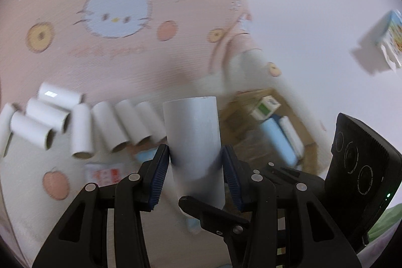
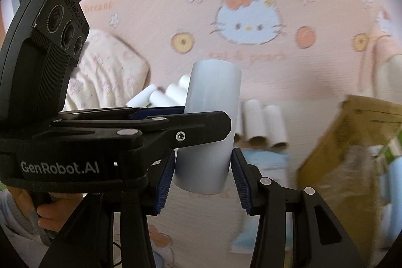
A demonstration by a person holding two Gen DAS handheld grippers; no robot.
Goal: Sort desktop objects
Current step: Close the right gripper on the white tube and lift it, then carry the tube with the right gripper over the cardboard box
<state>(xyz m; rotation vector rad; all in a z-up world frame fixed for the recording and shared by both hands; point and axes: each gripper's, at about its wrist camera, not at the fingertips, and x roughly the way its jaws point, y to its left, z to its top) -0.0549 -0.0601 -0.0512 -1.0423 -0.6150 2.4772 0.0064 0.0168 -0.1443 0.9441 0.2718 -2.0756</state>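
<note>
A white paper tube (image 1: 193, 140) stands upright between the pads of my left gripper (image 1: 195, 167), which is shut on it. The same tube (image 2: 211, 127) shows in the right wrist view, with the left gripper crossing it from the left. My right gripper (image 2: 203, 172) brackets the tube's lower end; its left pad touches, and a small gap shows at the right pad. Several more white tubes (image 1: 75, 124) lie in a row on the pink Hello Kitty cloth (image 1: 115, 14) behind.
An open cardboard box (image 1: 271, 127) with a green-white carton and pale blue packs sits right of the tubes; it also shows in the right wrist view (image 2: 351, 142). A small printed box (image 1: 387, 39) is at far right. Cards (image 1: 105, 173) lie on the cloth.
</note>
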